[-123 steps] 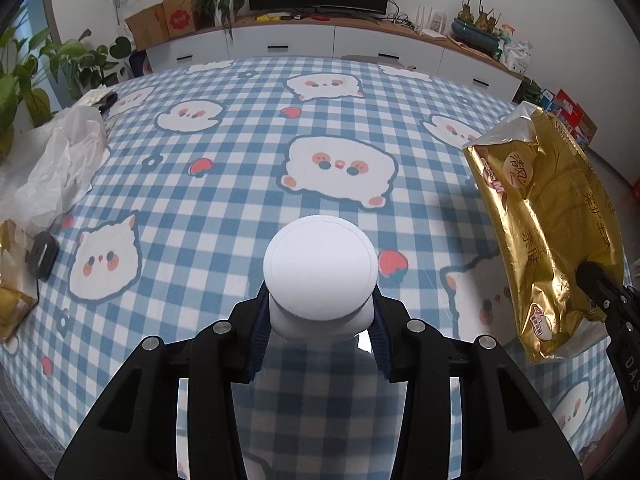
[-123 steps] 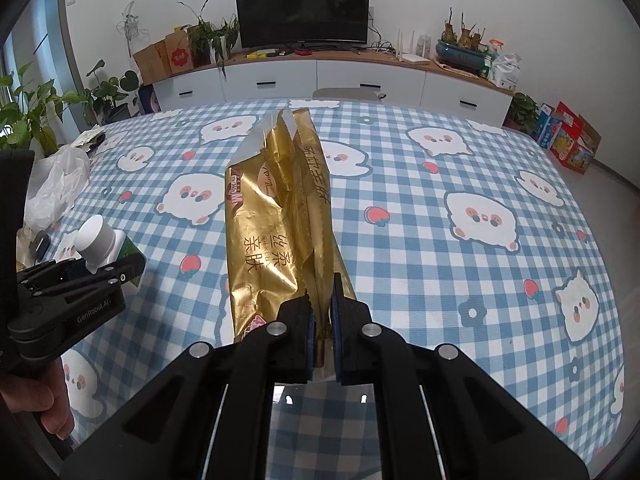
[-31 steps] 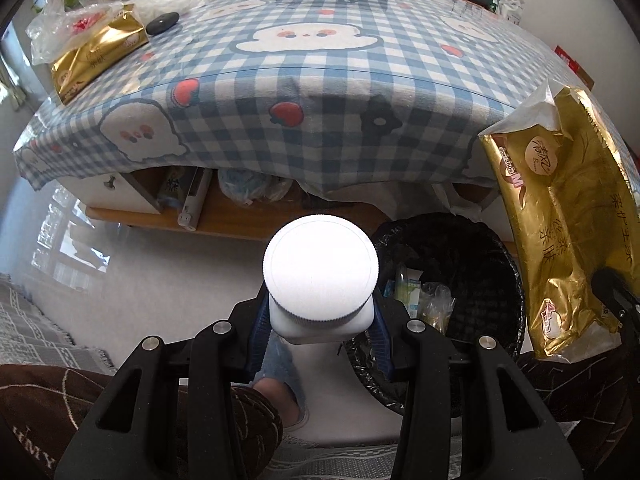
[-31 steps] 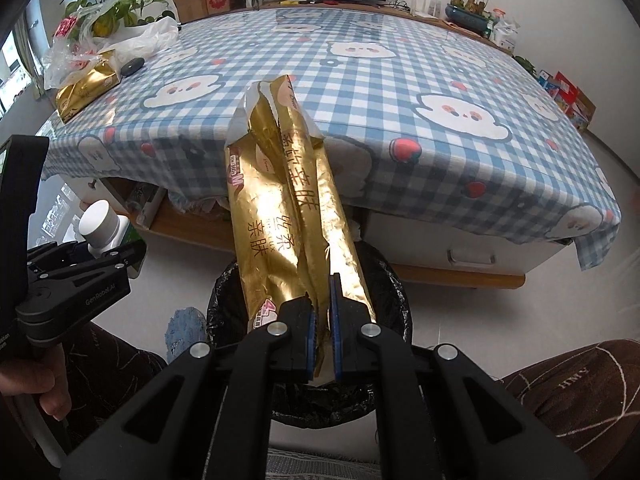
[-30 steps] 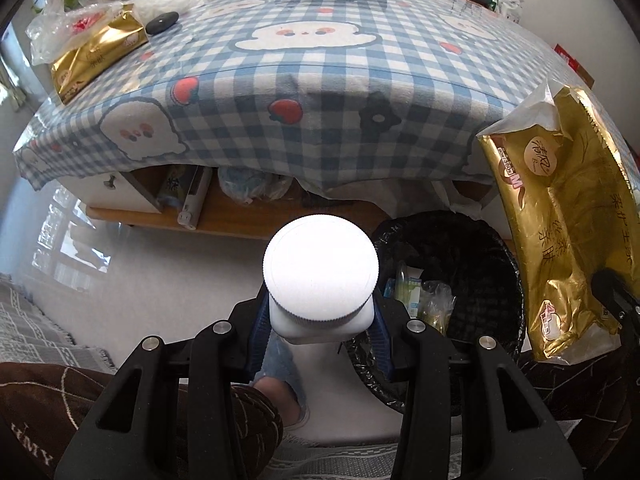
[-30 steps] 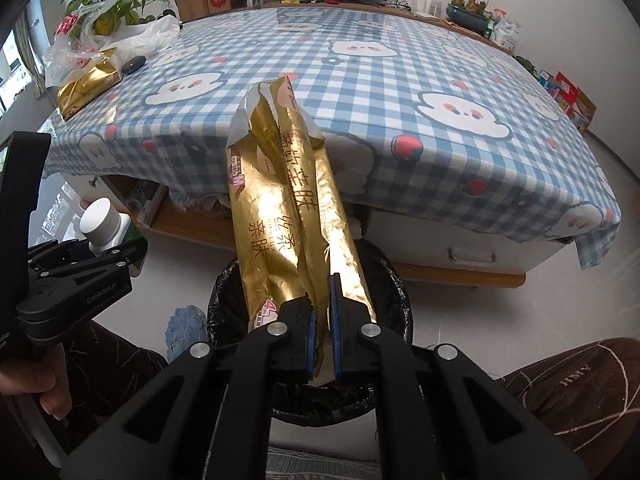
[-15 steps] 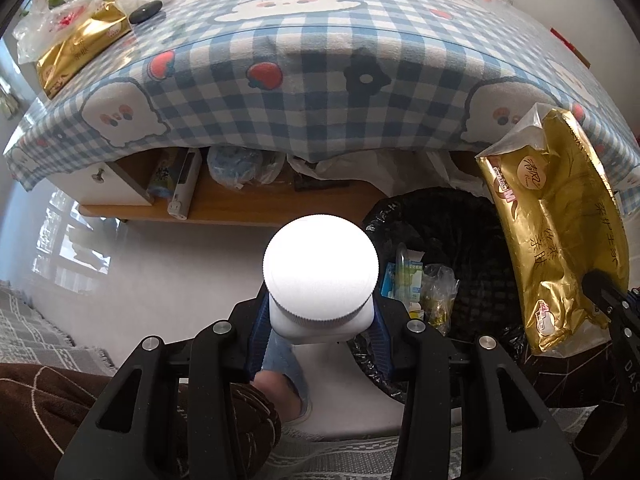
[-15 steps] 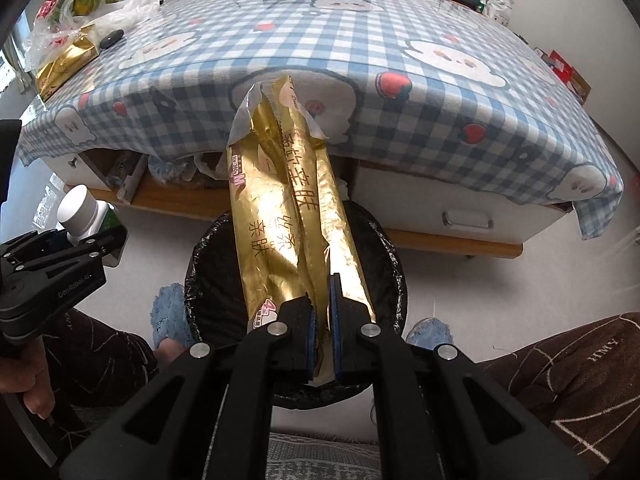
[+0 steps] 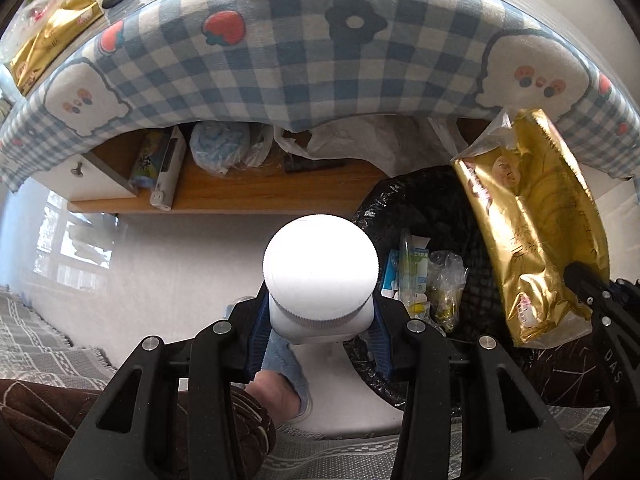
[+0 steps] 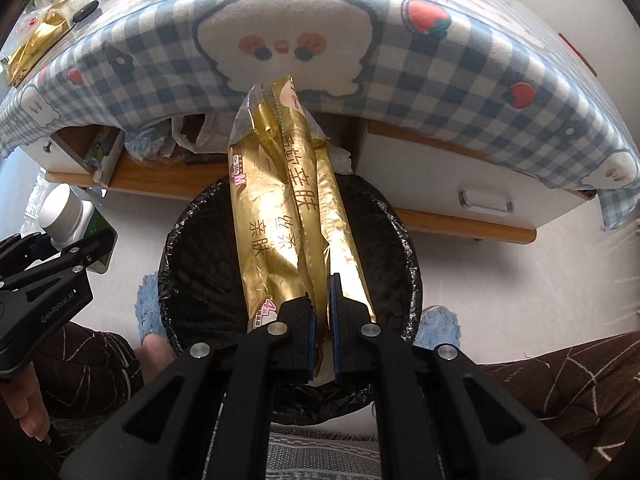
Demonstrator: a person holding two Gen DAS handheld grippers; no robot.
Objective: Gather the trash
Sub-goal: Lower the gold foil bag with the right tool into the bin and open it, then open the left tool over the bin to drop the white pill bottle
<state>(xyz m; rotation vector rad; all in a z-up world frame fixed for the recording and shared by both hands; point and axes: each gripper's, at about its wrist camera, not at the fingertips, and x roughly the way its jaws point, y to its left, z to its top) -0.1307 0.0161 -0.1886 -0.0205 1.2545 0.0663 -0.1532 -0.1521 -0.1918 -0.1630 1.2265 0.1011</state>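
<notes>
Left gripper (image 9: 320,344): steeply down, clamps bottle (image 9: 320,276) beside bin (image 9: 464,216) | Right gripper (image 10: 323,320): steeply down, pinches gold bag (image 10: 288,216) over bin | Left view only: trash inside bin.

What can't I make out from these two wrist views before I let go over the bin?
- Left wrist: the bottle body is hidden under its own white cap and the left gripper.
- Right wrist: the bin contents are covered by the gold wrapper in the right gripper.
- Left wrist: the bin's near rim is hidden behind the fingers.
</notes>
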